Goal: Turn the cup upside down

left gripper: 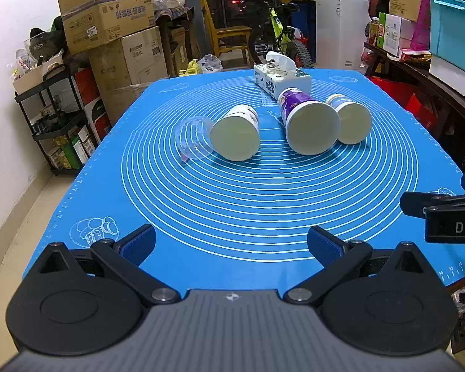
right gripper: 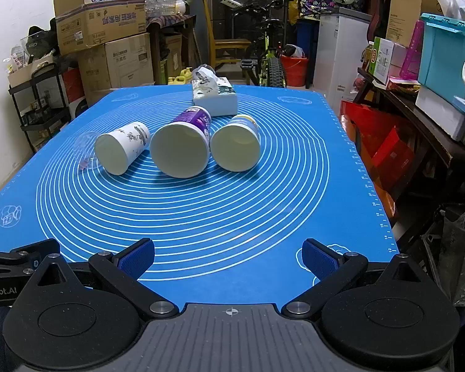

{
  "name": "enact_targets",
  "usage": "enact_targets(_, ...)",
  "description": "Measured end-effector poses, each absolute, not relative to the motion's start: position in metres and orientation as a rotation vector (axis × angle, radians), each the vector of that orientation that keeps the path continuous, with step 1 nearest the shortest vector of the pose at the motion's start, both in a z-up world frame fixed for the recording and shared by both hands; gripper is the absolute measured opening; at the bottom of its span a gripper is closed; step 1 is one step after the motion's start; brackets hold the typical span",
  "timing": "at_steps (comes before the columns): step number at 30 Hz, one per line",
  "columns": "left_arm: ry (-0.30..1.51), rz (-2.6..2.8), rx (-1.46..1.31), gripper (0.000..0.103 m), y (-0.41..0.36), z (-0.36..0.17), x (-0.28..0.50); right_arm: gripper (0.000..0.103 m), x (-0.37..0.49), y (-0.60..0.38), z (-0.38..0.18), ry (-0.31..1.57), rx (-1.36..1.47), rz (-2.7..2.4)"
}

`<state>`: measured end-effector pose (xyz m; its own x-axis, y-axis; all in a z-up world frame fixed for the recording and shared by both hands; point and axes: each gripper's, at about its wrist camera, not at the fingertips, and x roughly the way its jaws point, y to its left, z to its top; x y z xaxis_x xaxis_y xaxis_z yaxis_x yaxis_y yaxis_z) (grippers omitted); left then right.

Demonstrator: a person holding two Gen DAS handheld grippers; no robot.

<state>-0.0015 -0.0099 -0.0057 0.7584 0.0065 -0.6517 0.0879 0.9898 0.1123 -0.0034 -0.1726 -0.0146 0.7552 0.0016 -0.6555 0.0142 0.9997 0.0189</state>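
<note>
**Three cups on their sides, both grippers wide and empty**

I hold the left gripper [left gripper: 231,243] and the right gripper [right gripper: 229,255] at the near edge of the table, jaws spread wide, nothing between them. Three cups lie tipped over on the blue mat [left gripper: 232,204] around the table's middle, well ahead of both grippers, mouths facing me. The white cup [right gripper: 121,148] lies toward the left edge, touching a clear plastic lid [left gripper: 193,141]. The purple cup [right gripper: 183,145] is central, directly ahead of my right gripper. The blue-and-white cup [right gripper: 237,144] lies just beside it, toward the right edge. A tissue pack [right gripper: 215,97] sits behind the cups, near the far edge.
</note>
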Motion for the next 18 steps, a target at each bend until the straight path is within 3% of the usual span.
enact_targets(18, 0.710, -0.045, 0.144, 0.103, -0.0101, -0.0068, -0.0015, 0.101, -0.0016, -0.1708, -0.0157, 0.722, 0.018, -0.008)
